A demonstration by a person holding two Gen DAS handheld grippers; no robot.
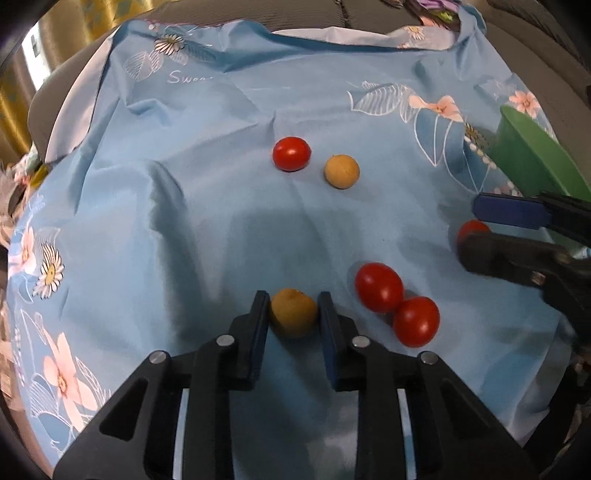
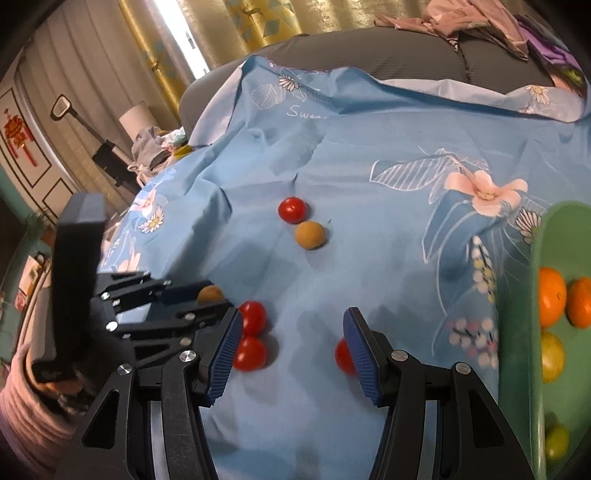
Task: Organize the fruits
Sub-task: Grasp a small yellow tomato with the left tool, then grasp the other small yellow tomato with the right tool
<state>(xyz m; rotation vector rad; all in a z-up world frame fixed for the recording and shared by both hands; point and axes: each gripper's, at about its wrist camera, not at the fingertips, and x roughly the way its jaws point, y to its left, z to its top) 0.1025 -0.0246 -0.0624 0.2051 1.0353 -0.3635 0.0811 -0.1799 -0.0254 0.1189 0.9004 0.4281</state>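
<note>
The left hand-held gripper had its two blue-padded fingers pressed against either side of a small round tan-brown fruit, pinching it low over the light blue floral cloth that covered the surface. Just right of that fruit lay two glossy red cherry tomatoes, touching each other. Farther right, the right hand-held gripper stood spread wide, nothing between its ribbed blue pads; a third red cherry tomato lay partly hidden behind its right finger, and in the left wrist view the same tomato peeked out between that gripper's two fingers. Toward the far middle of the cloth, well apart from both grippers, sat another red cherry tomato with a second round tan-brown fruit just beside it on its right. At the right edge of the cloth stood a green plastic bowl, holding two orange citrus fruits side by side, a yellowish citrus fruit nearer, and a yellow-green one nearest. Beyond the far edge of the cloth lay grey cushioned upholstery, with crumpled pink and purple clothing heaped at the far right and gold patterned curtains behind it.
</note>
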